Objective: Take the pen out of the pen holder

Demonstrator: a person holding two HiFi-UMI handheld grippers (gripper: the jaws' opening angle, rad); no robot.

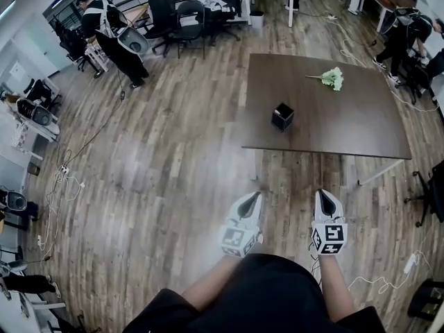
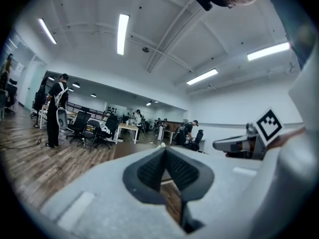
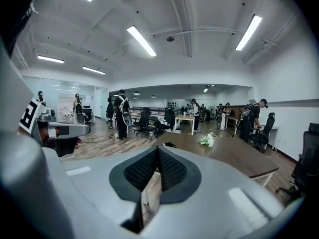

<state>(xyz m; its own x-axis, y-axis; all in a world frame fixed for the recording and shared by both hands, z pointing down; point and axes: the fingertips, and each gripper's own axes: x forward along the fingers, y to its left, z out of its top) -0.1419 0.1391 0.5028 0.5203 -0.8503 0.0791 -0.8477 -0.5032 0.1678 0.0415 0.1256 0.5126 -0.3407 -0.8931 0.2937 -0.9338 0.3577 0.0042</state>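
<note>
A black pen holder point(image 1: 282, 116) stands near the left front part of a dark brown table point(image 1: 347, 127), well ahead of both grippers. I cannot make out a pen in it at this distance. In the right gripper view the holder point(image 3: 170, 144) is a small dark shape on the table point(image 3: 229, 156). My left gripper point(image 1: 255, 195) and right gripper point(image 1: 321, 193) are held low and close to the body over the wooden floor, short of the table. Both are shut with nothing between the jaws: the left gripper's point(image 2: 164, 149) pads meet, and so do the right gripper's point(image 3: 158, 148).
A pale green flower point(image 1: 333, 78) lies at the table's far side. Office chairs point(image 1: 177, 16) and a person point(image 1: 111, 33) stand at the back left. Another person point(image 1: 409, 37) is at the right. Cables point(image 1: 59, 186) trail on the floor at the left.
</note>
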